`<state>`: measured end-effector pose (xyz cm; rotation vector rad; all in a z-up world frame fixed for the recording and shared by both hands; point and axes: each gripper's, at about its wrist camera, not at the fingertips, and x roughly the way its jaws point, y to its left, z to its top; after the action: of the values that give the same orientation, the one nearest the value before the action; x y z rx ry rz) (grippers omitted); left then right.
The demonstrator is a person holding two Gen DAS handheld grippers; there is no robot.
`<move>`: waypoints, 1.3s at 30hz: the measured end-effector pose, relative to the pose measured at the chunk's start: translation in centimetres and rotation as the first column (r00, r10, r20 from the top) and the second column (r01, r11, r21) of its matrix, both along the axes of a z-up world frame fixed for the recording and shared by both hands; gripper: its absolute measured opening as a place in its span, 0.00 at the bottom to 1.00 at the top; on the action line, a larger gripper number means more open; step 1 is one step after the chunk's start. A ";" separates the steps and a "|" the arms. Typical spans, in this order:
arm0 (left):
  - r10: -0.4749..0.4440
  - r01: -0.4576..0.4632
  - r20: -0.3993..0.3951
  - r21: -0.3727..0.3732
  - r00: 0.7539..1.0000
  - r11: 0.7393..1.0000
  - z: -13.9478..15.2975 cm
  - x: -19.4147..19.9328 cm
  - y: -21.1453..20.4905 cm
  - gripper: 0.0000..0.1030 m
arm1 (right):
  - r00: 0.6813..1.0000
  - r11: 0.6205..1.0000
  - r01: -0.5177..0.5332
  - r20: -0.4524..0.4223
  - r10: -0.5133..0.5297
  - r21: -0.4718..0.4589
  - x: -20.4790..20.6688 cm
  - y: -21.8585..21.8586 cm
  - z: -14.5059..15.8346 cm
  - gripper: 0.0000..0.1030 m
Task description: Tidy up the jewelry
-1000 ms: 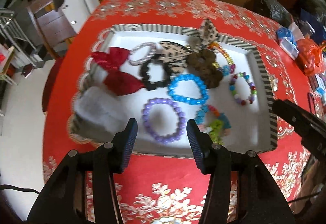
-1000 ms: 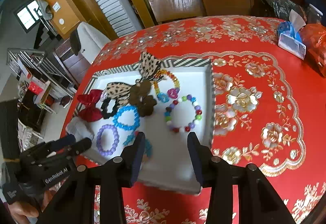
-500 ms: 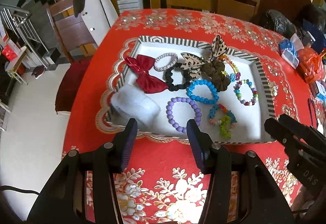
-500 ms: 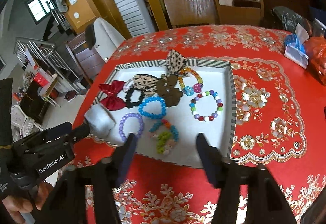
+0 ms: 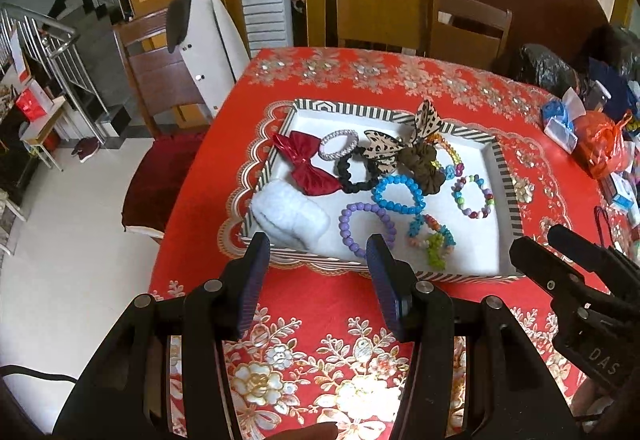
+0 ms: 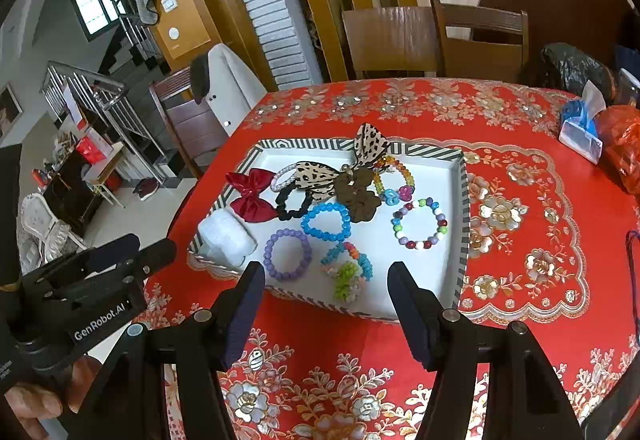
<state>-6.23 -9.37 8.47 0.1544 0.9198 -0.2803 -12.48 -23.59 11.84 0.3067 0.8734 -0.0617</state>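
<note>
Both claws, left claw (image 5: 316, 254) and right claw (image 6: 326, 286), hang open and empty near the tray (image 6: 464, 208); I'd drop onto the purple bracelet (image 6: 287, 254), straddling one bead strand.

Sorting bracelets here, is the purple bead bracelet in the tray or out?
In: the purple bracelet lies flat inside the striped tray.

Beaded bracelets (image 5: 398, 195), bows, scrunchies scattered flat in striped tray (image 5: 505, 176).

Left tool (image 5: 316, 260) gapes empty above the red tablecloth (image 5: 320, 304) — striped tray (image 5: 506, 176) of bracelets beyond
</note>
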 end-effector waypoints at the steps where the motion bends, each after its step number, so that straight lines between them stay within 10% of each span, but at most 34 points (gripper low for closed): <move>1: 0.000 0.000 0.008 -0.001 1.000 1.000 0.2 -0.2 0.1 0.48 | 1.000 1.000 0.000 0.001 0.000 -0.002 -0.1 0.1 0.1 0.60; 39: 0.017 -0.018 0.060 0.014 0.998 1.000 1.4 -1.7 0.7 0.48 | 1.000 1.000 -0.014 -0.026 0.014 0.003 -0.7 0.9 -0.6 0.61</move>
<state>-7.91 -8.64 9.89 0.1670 0.8631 -0.2515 -13.18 -22.66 11.22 0.3028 0.9010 -0.0511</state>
